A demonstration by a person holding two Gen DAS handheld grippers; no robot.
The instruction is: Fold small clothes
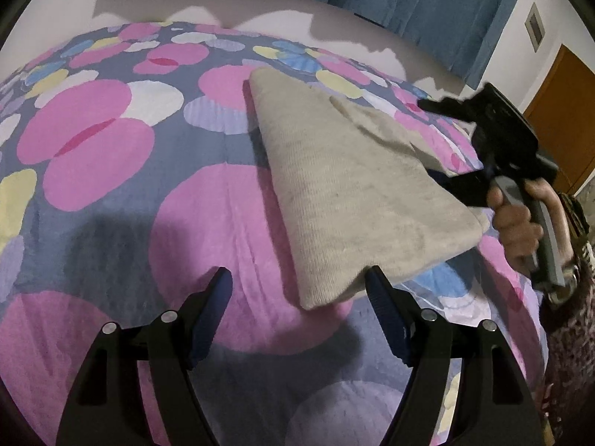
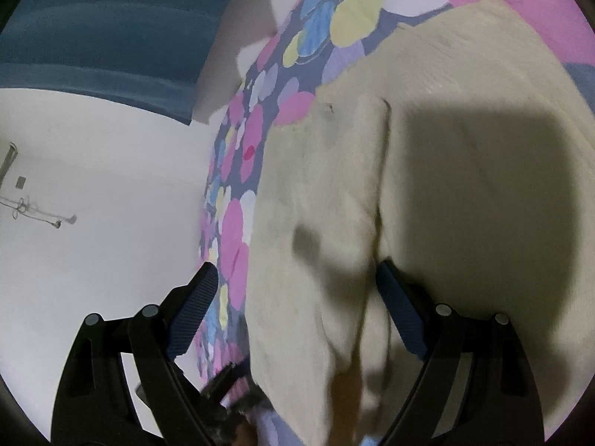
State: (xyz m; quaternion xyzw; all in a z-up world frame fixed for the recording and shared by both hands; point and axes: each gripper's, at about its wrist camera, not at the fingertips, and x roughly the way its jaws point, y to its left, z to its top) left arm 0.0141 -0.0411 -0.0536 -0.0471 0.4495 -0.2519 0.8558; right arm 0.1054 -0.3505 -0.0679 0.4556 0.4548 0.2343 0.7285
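Beige folded cloth [image 1: 353, 193] lies between wide-open right tongs [image 2: 297, 308].

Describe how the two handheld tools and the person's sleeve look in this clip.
Both are alike: the left tool and right tool have glossy black angular fingers with silver rivets and ribbed dark-blue pads. The right tool has a grey handle. The sleeve is dark, mottled and fuzzy.

Each hand-held gripper [image 1: 299, 290] has black arms, ribbed blue pads [image 1: 214, 312] and silver pivot screws [image 1: 169, 316].
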